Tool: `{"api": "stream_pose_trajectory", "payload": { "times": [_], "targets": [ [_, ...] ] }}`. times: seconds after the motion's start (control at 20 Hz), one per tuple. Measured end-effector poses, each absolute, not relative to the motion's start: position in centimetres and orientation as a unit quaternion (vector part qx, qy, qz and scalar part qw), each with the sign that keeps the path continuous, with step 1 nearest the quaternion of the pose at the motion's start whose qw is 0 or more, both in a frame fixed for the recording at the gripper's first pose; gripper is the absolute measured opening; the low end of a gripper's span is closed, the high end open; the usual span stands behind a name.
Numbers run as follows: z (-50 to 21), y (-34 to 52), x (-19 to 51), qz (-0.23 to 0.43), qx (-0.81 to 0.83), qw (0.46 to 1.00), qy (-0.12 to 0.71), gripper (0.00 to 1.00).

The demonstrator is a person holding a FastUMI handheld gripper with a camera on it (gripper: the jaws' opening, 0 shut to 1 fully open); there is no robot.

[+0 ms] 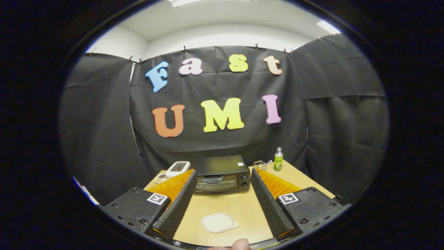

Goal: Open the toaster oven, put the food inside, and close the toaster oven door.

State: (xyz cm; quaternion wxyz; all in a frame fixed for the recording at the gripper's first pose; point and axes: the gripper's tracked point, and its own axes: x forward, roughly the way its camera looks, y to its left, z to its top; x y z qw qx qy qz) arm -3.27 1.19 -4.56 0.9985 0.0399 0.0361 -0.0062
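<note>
Nearest the lens, a person's fingertip (241, 244) pokes up just behind the gripper (222, 173), whose 2 fingers (178, 203) stand wide apart and hold nothing. Underneath them stretches the wooden table (242, 208). Beyond the fingers, seen in the gap between their tips, the black toaster oven (222, 177) sits at the table's far side with its glass door shut and 2 knobs at its right. Between the fingers, close to the camera, a white square plate (219, 222) lies flat on the table, well apart from the oven. Left of the oven sits a white device (177, 169); right of it stand a clear container (259, 165) and a green bottle (278, 159).
</note>
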Motion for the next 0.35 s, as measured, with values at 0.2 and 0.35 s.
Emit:
{"api": "stream_pose_trajectory", "payload": {
  "times": [0.2,0.35],
  "targets": [
    [-4.98,0.6,-3.37,-0.004,0.027,0.998,0.049,1.0],
    [-4.44,0.34,-3.42,0.0,0.024,0.999,0.042,1.0]
  ]
}}
